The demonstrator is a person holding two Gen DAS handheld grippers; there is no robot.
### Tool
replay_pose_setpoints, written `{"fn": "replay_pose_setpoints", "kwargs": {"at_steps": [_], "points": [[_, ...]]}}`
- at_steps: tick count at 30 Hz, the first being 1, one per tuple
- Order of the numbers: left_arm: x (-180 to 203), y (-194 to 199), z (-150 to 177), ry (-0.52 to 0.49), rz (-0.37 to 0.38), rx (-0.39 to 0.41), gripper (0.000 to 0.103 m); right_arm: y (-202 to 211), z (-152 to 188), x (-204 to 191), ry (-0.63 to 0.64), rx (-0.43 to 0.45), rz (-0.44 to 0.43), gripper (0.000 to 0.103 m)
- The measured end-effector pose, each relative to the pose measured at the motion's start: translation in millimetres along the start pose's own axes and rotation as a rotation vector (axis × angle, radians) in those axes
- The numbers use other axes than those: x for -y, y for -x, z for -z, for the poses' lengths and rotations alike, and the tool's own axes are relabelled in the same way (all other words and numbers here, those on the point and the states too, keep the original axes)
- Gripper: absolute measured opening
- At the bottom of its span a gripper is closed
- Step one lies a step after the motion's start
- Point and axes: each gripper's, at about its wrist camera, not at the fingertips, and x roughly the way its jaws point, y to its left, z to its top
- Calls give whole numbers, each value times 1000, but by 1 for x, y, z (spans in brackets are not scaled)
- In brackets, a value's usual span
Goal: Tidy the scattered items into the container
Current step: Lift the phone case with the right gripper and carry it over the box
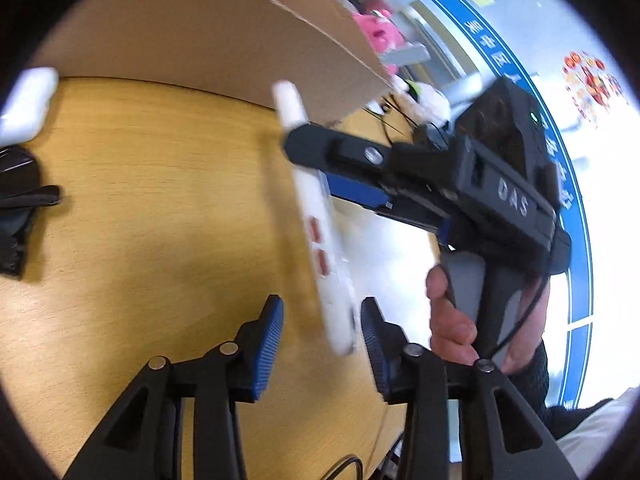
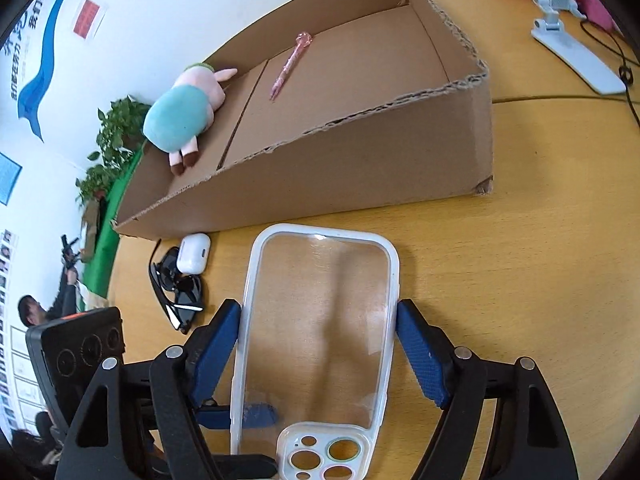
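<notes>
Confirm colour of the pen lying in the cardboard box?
Translucent pink pen, with a rounded pink top; shows best in the right wrist view, on the cardboard box floor.

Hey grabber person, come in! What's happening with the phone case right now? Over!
Right gripper shut on phone case, lifted above the table. Left gripper open around the case's end. Box ahead, toy pig and pen inside. Nothing blocking.
</notes>
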Motion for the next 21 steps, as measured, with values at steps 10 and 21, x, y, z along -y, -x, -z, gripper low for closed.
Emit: {"fn": "replay_pose_setpoints", "kwargs": {"at_steps": [10, 21], "points": [[26, 15, -8, -97, -84, 25, 10, 8, -12, -7, -11, 39, -52, 84], [57, 14, -19, -238, -307, 63, 10, 23, -33, -72, 186, 36, 93, 78]]}}
